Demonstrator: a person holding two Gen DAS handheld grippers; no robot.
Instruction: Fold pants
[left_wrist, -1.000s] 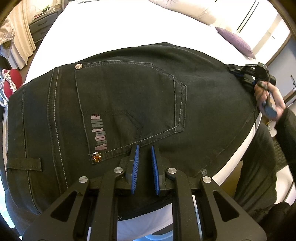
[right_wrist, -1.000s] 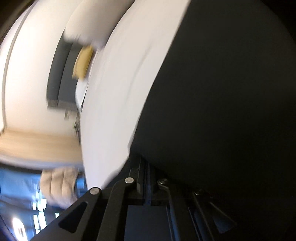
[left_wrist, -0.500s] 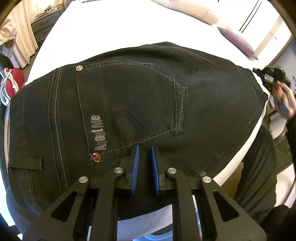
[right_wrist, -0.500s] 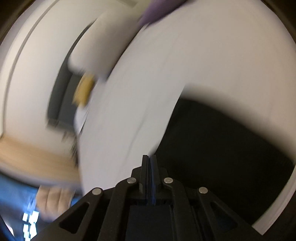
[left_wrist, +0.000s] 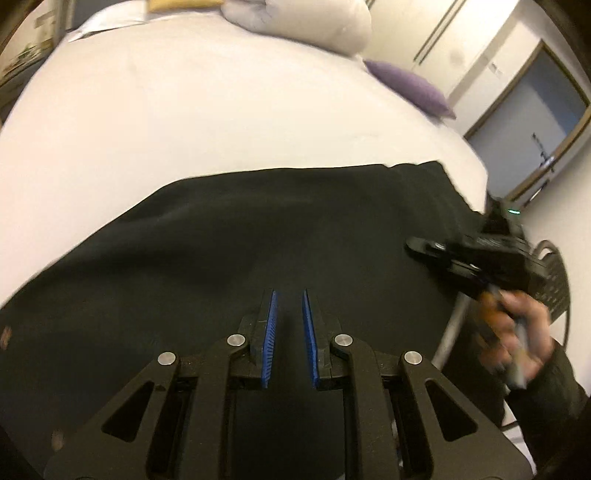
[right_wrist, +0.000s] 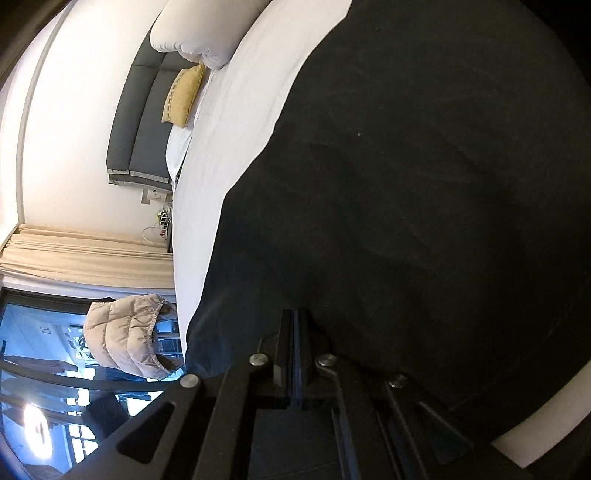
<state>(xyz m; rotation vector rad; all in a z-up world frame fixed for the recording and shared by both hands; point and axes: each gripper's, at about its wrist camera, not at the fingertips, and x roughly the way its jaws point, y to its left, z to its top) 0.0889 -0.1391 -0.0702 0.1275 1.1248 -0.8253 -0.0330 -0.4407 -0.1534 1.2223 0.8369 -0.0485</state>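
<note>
The black pants (left_wrist: 280, 229) lie spread on the white bed (left_wrist: 184, 110); they also fill the right wrist view (right_wrist: 424, 184). My left gripper (left_wrist: 289, 299) hovers over the near part of the pants, its blue pads a little apart and nothing between them. My right gripper (right_wrist: 295, 317) has its jaws pressed together, tips at the pants' surface; no cloth shows between them. The right gripper also shows in the left wrist view (left_wrist: 472, 254), held by a hand over the pants' right edge.
A white duvet roll (left_wrist: 306, 22) and a purple pillow (left_wrist: 406, 85) lie at the far side of the bed. A yellow cushion (right_wrist: 183, 96) leans on a grey headboard (right_wrist: 140, 122). A beige puffer jacket (right_wrist: 129, 336) hangs by the window. The bed's right edge (left_wrist: 476, 166) drops off.
My left gripper has swung to the right, from the back pocket to the plain leg part. The right gripper let go of the pants' edge, lifted away, and has come back over the cloth.
</note>
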